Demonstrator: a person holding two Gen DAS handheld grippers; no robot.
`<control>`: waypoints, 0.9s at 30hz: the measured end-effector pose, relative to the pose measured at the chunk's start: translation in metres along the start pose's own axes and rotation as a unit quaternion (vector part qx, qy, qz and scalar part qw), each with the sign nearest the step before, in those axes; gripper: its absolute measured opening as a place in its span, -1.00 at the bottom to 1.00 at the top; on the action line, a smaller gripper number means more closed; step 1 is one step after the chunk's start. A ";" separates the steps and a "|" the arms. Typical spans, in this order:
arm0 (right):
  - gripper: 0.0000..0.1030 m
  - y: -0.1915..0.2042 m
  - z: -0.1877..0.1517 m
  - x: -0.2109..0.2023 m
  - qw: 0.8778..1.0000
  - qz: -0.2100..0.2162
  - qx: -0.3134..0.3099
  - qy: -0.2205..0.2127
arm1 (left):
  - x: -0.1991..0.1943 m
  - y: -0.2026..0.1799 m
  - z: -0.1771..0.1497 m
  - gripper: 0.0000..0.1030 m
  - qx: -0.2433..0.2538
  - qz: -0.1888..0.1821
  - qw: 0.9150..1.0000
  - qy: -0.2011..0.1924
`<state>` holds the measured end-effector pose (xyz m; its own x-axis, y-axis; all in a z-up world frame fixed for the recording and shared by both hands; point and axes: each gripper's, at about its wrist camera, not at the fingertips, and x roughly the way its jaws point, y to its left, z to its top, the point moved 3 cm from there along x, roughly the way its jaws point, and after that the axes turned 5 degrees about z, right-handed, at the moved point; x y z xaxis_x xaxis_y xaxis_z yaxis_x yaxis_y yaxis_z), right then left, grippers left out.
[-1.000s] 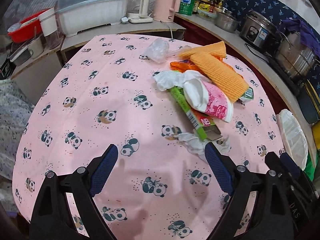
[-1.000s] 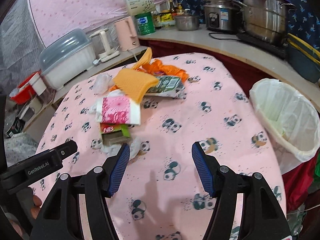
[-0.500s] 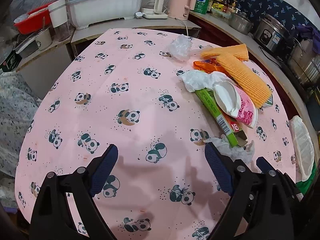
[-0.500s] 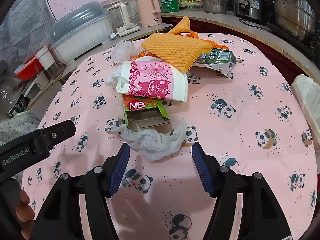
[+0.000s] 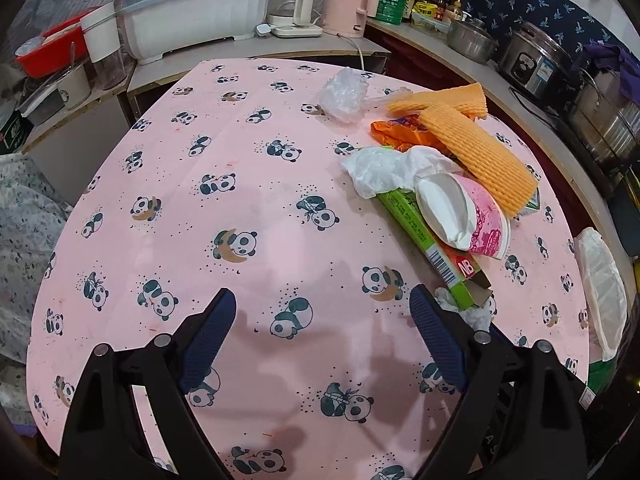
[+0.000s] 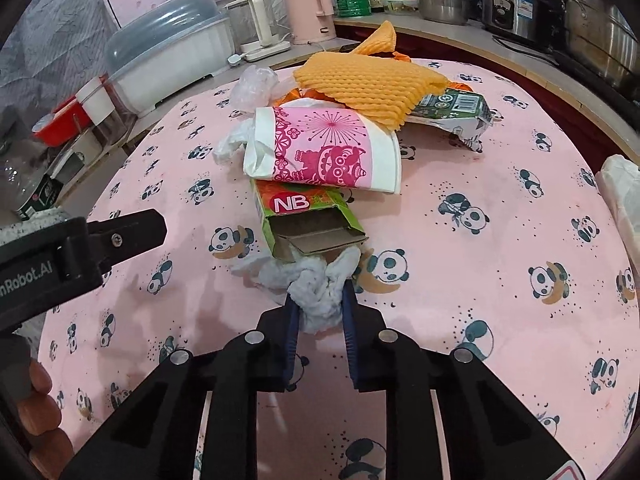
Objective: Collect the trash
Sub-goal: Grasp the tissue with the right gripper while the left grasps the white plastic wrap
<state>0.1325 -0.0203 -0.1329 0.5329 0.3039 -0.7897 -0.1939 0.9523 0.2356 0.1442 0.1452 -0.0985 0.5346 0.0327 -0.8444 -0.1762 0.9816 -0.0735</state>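
Note:
A heap of trash lies on the pink panda tablecloth (image 6: 500, 240): a flattened pink paper cup (image 6: 324, 152), an open green NB box (image 6: 308, 220), orange foam netting (image 6: 368, 84), a green carton (image 6: 452, 108) and a clear plastic bag (image 6: 256, 84). In front of the box lies a crumpled white tissue (image 6: 308, 280). My right gripper (image 6: 319, 300) is closing its jaws on that tissue, and both blue pads press its sides. The left gripper (image 5: 321, 300) hangs open over bare cloth, with the tissue (image 5: 476, 312) just right of its right finger.
A bin with a white liner (image 5: 600, 280) stands beyond the table's right edge. Behind the table, a counter holds a covered dish rack (image 5: 196, 12), a pink kettle (image 5: 352, 0) and steel pots (image 5: 536, 64). A hand (image 6: 36, 400) grips the left tool at the lower left.
My right gripper moved forward and down to the tissue, and its jaws went from wide apart to pinching it. The left gripper stayed open and barely shifted.

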 end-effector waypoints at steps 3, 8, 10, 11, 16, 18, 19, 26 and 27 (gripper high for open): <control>-0.66 -0.011 -0.002 -0.013 1.000 0.001 0.012 -0.007 | -0.001 -0.007 0.001 0.64 0.005 -0.005 1.000 -0.001; -0.66 -0.038 -0.006 -0.039 0.999 -0.010 0.038 -0.025 | -0.001 -0.016 0.008 0.64 0.011 -0.011 1.000 -0.005; -0.66 -0.050 -0.007 -0.046 0.998 -0.017 0.052 -0.030 | -0.001 -0.021 0.009 0.64 0.013 -0.013 1.000 -0.006; -0.66 -0.057 -0.007 -0.049 0.997 -0.022 0.060 -0.033 | -0.001 -0.023 0.009 0.64 0.014 -0.014 1.000 -0.006; -0.66 -0.086 -0.010 -0.061 0.994 -0.047 0.090 -0.045 | -0.001 -0.038 0.006 0.64 0.025 -0.024 0.999 -0.001; -0.66 -0.099 -0.012 -0.066 0.992 -0.056 0.105 -0.050 | -0.001 -0.044 0.004 0.64 0.028 -0.029 0.999 0.000; -0.66 -0.105 -0.013 -0.069 0.990 -0.061 0.114 -0.051 | -0.002 -0.048 0.003 0.64 0.031 -0.032 0.999 0.002; -0.66 -0.136 -0.022 -0.082 0.983 -0.084 0.155 -0.057 | -0.004 -0.079 -0.006 0.64 0.055 -0.057 0.997 0.007; -0.66 -0.140 -0.023 -0.082 0.982 -0.086 0.161 -0.055 | -0.003 -0.086 -0.007 0.64 0.060 -0.061 0.996 0.008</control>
<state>0.0967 -0.1796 -0.1143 0.6248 0.1227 -0.7711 0.1674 0.9436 0.2857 0.1518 0.0598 -0.0931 0.5329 -0.0908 -0.8413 -0.0092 0.9936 -0.1130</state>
